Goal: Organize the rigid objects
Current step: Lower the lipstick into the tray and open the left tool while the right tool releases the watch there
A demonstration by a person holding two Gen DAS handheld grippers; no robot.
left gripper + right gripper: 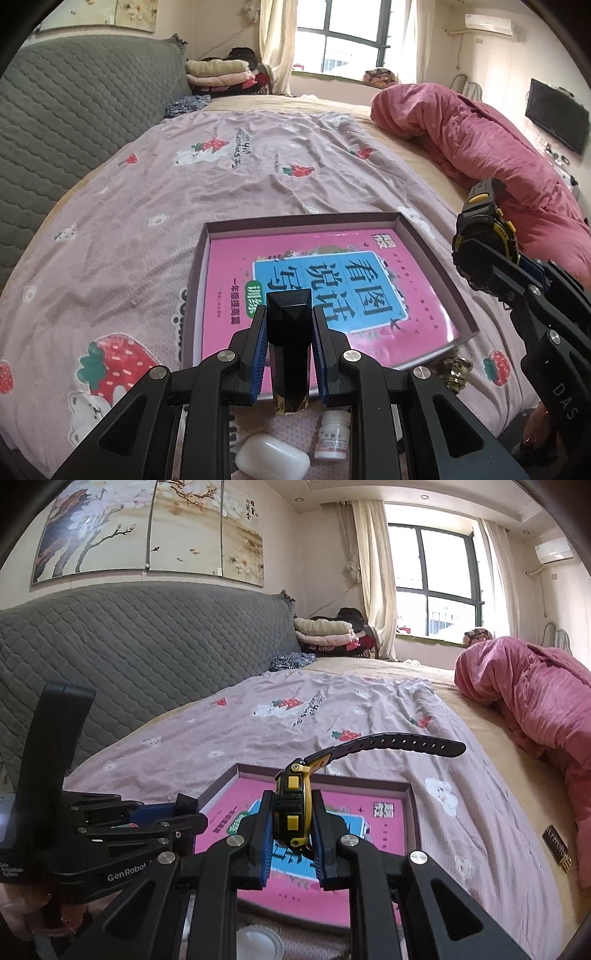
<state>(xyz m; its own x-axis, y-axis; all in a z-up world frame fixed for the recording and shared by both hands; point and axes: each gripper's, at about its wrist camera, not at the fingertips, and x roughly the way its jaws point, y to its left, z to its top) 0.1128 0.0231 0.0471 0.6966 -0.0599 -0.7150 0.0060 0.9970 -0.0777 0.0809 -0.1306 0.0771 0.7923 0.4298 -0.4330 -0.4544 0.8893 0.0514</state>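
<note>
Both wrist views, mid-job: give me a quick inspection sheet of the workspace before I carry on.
Surface: bed sheet with strawberry print, wrinkled.
Job's things: shallow box holding a pink book; black faceted bottle and black-and-yellow watch held above it.
Clutter: white soap, small white pill bottle, metal trinket near the box's front edge.
Grippers: left gripper shut on the bottle; right gripper shut on the watch.
Cables: nothing seen.
Surroundings: grey quilted headboard, pink duvet, folded clothes, window.
</note>
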